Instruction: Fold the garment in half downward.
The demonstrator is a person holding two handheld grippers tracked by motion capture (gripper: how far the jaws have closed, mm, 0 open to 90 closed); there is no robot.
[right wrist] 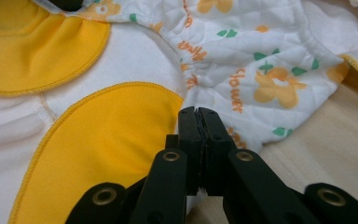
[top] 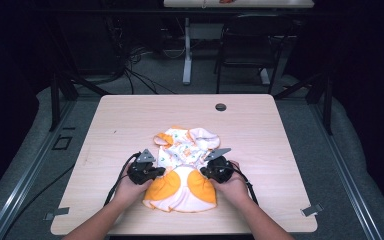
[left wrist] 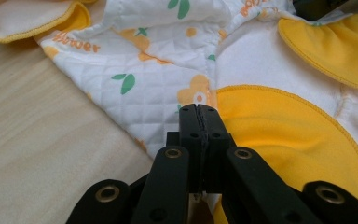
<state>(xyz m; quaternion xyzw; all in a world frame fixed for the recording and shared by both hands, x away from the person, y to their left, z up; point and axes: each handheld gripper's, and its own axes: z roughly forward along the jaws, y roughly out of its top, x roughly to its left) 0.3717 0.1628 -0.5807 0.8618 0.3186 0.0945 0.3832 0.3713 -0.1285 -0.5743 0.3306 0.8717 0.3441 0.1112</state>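
We observe a small white quilted baby garment with orange flower print and yellow-orange patches (top: 182,172) lying crumpled near the middle of the light wooden table (top: 120,125), toward its near edge. The left hand-held gripper (left wrist: 199,110) sits at the garment's left side, jaws pressed together; whether fabric is pinched we cannot tell. The right hand-held gripper (right wrist: 198,112) mirrors it at the right side, jaws likewise closed.
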